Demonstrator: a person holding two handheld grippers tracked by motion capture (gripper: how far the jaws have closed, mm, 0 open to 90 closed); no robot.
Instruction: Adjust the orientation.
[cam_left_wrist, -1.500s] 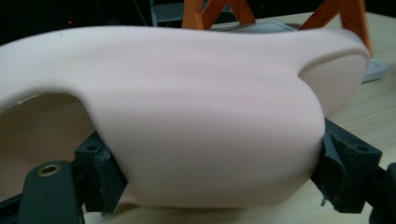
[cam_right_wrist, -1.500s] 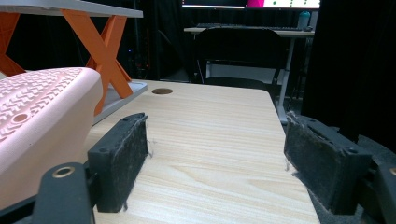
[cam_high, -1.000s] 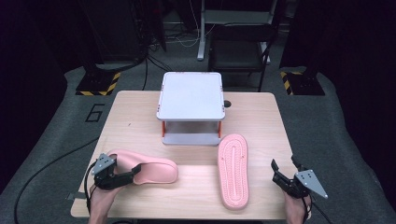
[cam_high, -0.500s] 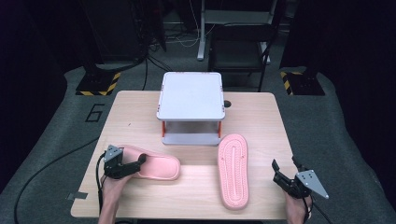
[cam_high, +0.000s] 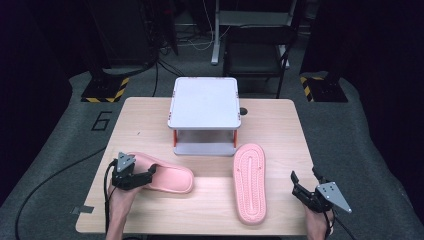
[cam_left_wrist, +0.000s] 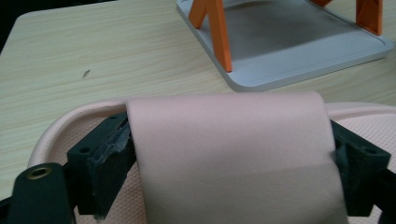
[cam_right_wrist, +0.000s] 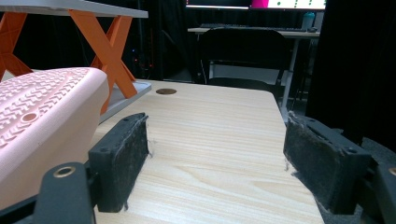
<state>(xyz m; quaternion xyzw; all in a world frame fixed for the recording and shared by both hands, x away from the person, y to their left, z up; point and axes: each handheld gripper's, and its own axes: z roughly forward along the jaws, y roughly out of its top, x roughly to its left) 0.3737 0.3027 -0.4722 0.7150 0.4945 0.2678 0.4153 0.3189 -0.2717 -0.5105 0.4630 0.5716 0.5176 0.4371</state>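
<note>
A pale wooden table (cam_high: 150, 125) stands on grey carpet in a dark room, with a black chair (cam_high: 255, 55) and desk legs beyond its far edge and yellow-black striped floor markers to either side. At the middle of the table's far half sits a small grey two-tier stand (cam_high: 205, 102) on orange cross-braced legs (cam_left_wrist: 219, 32); a small dark hole (cam_high: 243, 111) marks the tabletop just beside its right rear corner.

Two pink slippers lie on the near half. The upright slipper (cam_high: 165, 176) lies across the table at the left, strap up. The left gripper (cam_high: 150, 173) is at its near-left end, and in the left gripper view the two black jaws stand on either side of the pink strap (cam_left_wrist: 233, 158), pressed against its edges, so the gripper is clamped on that strap with the slipper's rim curving behind it.

The second slipper (cam_high: 250, 182) lies sole up, lengthwise, right of the stand's front, its ribbed tread showing. The right gripper (cam_high: 299, 186) hovers near the table's right front edge, apart from this slipper; its jaws stand wide with bare wood between them. In the right gripper view the overturned slipper's sole (cam_right_wrist: 42, 112) lies just outside the left pad (cam_right_wrist: 122, 158)
</note>
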